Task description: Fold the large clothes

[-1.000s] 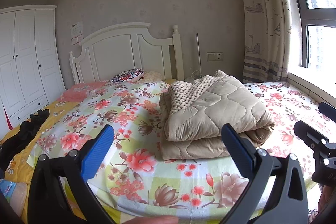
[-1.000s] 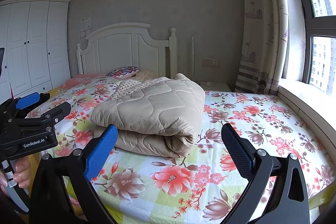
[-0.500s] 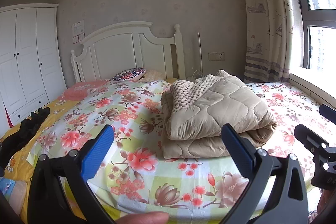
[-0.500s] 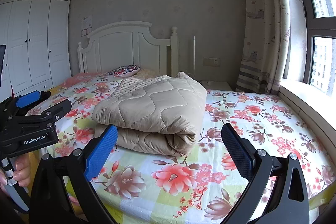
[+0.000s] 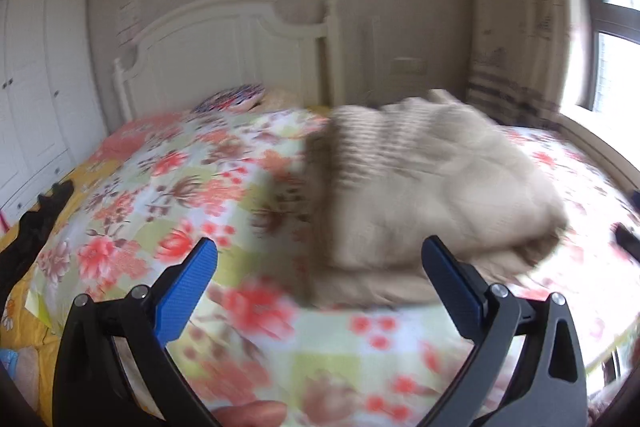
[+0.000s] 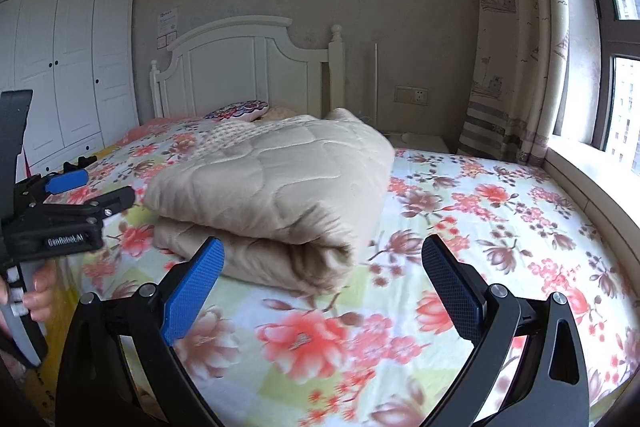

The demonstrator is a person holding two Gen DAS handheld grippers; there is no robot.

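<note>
1. The left gripper [image 5: 318, 275], black-framed with blue pads, has its jaws spread wide and nothing between them; it fills the bottom of its own view, which is smeared with blur.
2. The right gripper [image 6: 322, 273], the same black and blue build, is also spread wide and empty, low in its own frame over the near edge of the bed.
3. In the right wrist view the left gripper shows again at the left edge, with a hand [image 6: 38, 291] wrapped round its handle.
4. The folded beige quilted blanket [image 6: 276, 187] lies in a thick stack on the floral bedsheet [image 6: 500, 219], in the middle of the frame, its rounded fold facing the cameras. A knitted cream layer shows along its far top edge.
5. Neither gripper touches the blanket; the right one's left pad sits just in front of its lower layer in the picture.
6. A white wooden headboard [image 6: 240, 67] stands behind it, with a patterned pillow [image 6: 240, 109] at its foot.
7. White wardrobe doors [image 6: 68, 67] fill the upper left; a patterned curtain [image 6: 516, 47] and window [image 6: 624, 99] take the right side.
8. A dark garment [image 5: 40, 219] lies at the left edge of the left wrist view, on yellow bedding.
</note>
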